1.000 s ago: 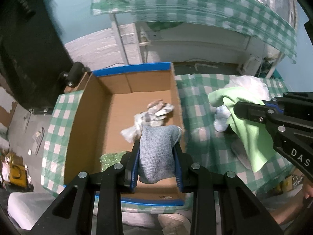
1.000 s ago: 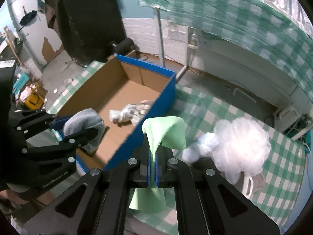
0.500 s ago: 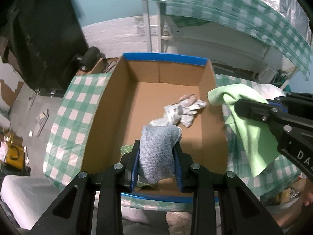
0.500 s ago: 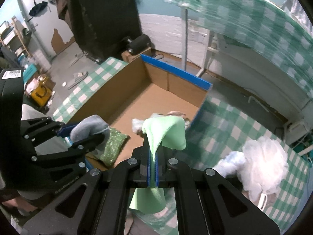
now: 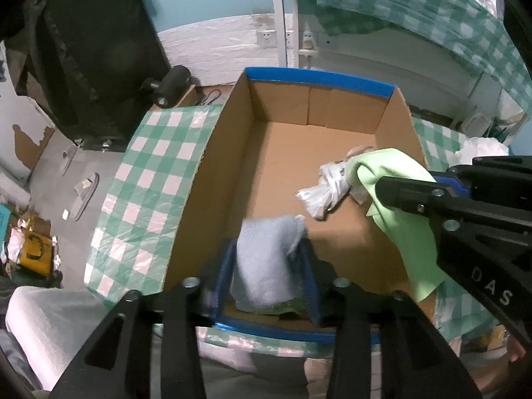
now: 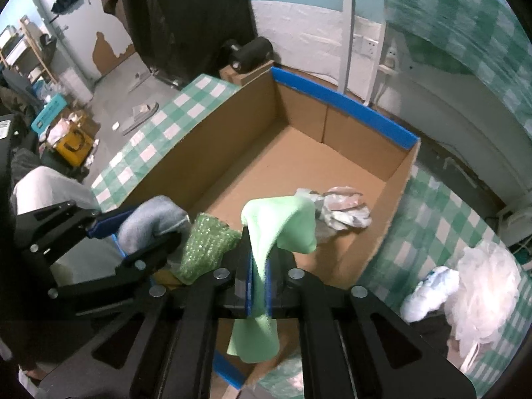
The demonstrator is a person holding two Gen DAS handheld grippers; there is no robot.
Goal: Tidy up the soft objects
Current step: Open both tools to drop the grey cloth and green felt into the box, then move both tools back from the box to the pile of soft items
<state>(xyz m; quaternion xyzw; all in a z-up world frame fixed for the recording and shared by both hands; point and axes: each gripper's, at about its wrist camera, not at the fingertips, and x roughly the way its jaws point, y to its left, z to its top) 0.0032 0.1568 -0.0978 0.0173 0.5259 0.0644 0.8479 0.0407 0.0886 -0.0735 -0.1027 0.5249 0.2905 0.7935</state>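
My left gripper (image 5: 270, 259) is shut on a grey-blue cloth (image 5: 266, 262) and holds it over the near end of an open cardboard box (image 5: 206, 186) with blue-taped rims. My right gripper (image 6: 258, 276) is shut on a light green cloth (image 6: 279, 226), over the box's near right part. The left gripper (image 6: 146, 232) with the grey cloth (image 6: 149, 222) also shows in the right wrist view, and the green cloth (image 5: 399, 199) in the left wrist view. Crumpled white plastic (image 5: 326, 186) and a green sparkly pad (image 6: 206, 249) lie in the box.
The box sits on a green-and-white checked tablecloth (image 5: 146, 179). A white mesh bath pouf (image 6: 485, 286) and a small white-blue bundle (image 6: 429, 292) lie on the table right of the box. Cluttered floor lies to the left; a checked-covered table stands behind.
Both grippers have moved left with their cloths, from beside the box's right wall to above its inside. The pouf has slid to the right edge of view.
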